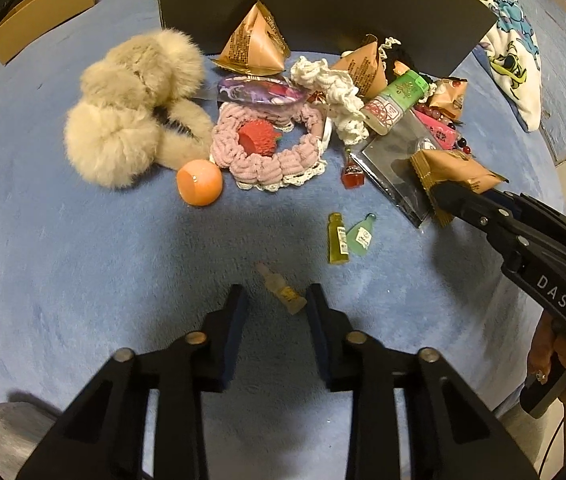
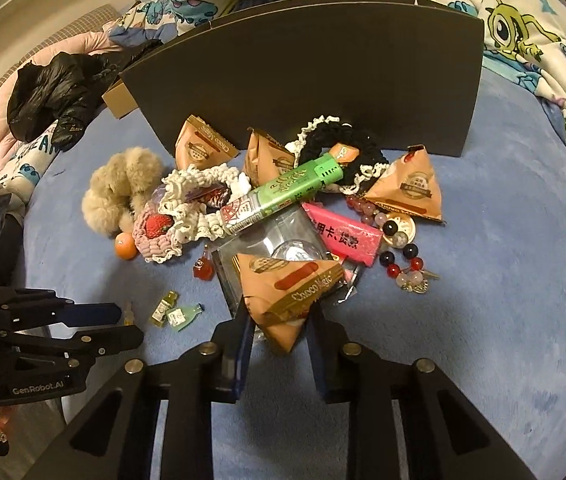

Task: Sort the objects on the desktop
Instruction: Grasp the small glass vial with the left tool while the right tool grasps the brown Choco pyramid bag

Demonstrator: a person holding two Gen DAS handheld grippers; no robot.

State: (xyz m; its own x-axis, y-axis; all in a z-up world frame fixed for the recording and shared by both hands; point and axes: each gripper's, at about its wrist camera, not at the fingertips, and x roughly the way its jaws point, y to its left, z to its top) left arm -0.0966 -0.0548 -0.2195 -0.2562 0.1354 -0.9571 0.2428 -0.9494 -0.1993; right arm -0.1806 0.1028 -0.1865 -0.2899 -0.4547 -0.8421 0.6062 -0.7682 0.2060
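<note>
A pile of small items lies on a blue blanket (image 1: 63, 260). My left gripper (image 1: 277, 300) is open, its fingers on either side of a tiny pale bottle (image 1: 281, 289) lying on the blanket. My right gripper (image 2: 281, 320) has its jaws around a brown triangular Choco Magic snack packet (image 2: 289, 290); in the left wrist view the packet (image 1: 455, 172) sits at its fingertips over a clear plastic bag (image 1: 395, 168). A yellow mini bottle (image 1: 337, 239) and a green mini bottle (image 1: 361, 236) lie just beyond the left gripper.
The pile holds a beige fur scrunchie (image 1: 135, 108), a pink crochet scrunchie (image 1: 267, 156) with a strawberry, an orange ball (image 1: 199, 182), a green tube (image 2: 283, 192), more snack packets, a pink card (image 2: 343, 238) and beads (image 2: 399, 252). A dark board (image 2: 307, 68) stands behind.
</note>
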